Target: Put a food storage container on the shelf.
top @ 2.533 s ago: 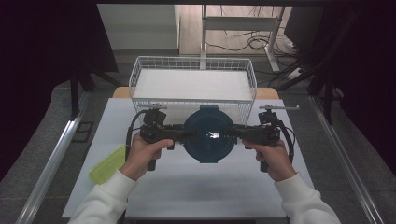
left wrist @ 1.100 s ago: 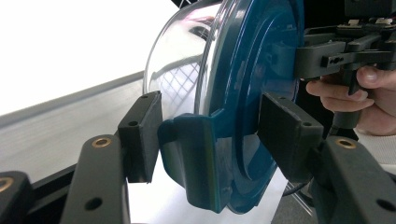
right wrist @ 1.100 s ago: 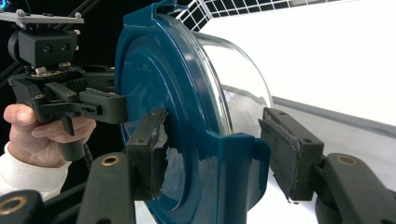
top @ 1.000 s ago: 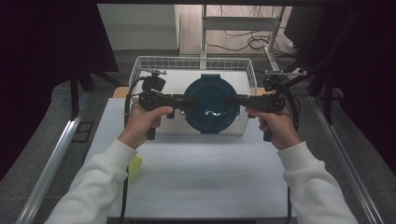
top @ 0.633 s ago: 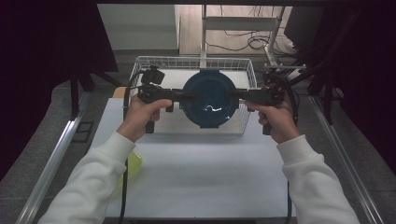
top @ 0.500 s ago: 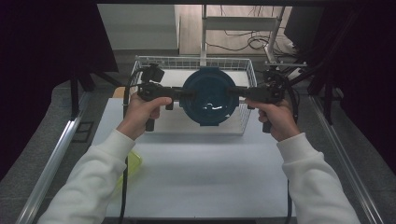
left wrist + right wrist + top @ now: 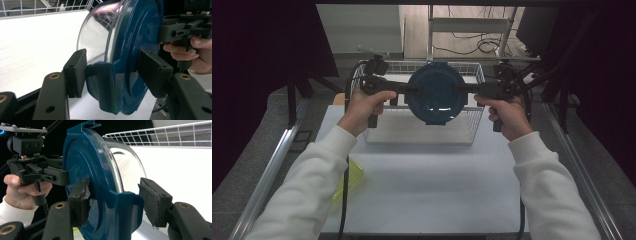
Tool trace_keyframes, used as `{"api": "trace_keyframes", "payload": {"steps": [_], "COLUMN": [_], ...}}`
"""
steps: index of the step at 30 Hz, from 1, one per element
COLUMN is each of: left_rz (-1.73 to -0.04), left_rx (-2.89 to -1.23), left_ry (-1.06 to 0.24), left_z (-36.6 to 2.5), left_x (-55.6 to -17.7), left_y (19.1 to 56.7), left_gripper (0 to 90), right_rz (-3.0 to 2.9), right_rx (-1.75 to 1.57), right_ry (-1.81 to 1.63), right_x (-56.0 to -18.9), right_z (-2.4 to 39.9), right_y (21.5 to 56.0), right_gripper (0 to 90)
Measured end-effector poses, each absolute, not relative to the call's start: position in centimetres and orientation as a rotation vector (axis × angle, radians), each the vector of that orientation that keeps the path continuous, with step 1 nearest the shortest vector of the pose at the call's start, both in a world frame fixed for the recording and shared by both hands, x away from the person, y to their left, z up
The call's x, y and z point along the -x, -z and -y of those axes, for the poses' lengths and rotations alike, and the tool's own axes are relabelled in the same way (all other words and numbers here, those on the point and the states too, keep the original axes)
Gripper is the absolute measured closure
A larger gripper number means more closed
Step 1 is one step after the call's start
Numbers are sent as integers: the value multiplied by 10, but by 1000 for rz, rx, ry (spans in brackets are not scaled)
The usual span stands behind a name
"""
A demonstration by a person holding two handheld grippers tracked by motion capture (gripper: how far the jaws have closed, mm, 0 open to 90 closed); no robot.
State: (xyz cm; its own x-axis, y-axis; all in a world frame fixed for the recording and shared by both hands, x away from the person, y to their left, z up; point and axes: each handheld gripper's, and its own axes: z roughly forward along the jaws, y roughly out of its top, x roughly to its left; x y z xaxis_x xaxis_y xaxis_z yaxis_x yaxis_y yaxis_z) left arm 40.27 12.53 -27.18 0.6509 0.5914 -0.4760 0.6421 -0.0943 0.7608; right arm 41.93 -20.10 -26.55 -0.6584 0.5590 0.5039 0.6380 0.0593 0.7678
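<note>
Both hands are carrying a lidded container [image 7: 435,93] level above the wire basket [image 7: 472,127]. The left gripper [image 7: 412,89] is clamping one blue lid latch, the right gripper [image 7: 463,88] the opposite latch; each pair of jaws is pressing lid and clear bowl together. To do this well, I judge both hands should be lowering together, keeping the lid flat and centred between the basket walls, releasing only once it rests. The white tabletop [image 7: 432,185] is carrying a yellow-green object [image 7: 353,175] nearby; beyond, cables are trailing across the floor [image 7: 472,42].
</note>
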Motion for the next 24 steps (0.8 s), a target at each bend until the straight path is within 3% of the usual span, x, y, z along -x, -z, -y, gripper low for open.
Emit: {"api": "trace_keyframes", "payload": {"steps": [12,24], "left_rz": [-991,-1036], "left_rx": [-1784,-1731], "left_ry": [47,100], "left_z": [-133,-155], "left_x": [-433,-470], "left_y": [263,280], "left_gripper": [415,416], "right_rz": [2209,2210], "right_rx": [1275,1300], "right_ry": [1681,1594], "right_x": [-447,-486], "right_z": [195,175], "right_y": [263,269], "right_gripper": [434,435]}}
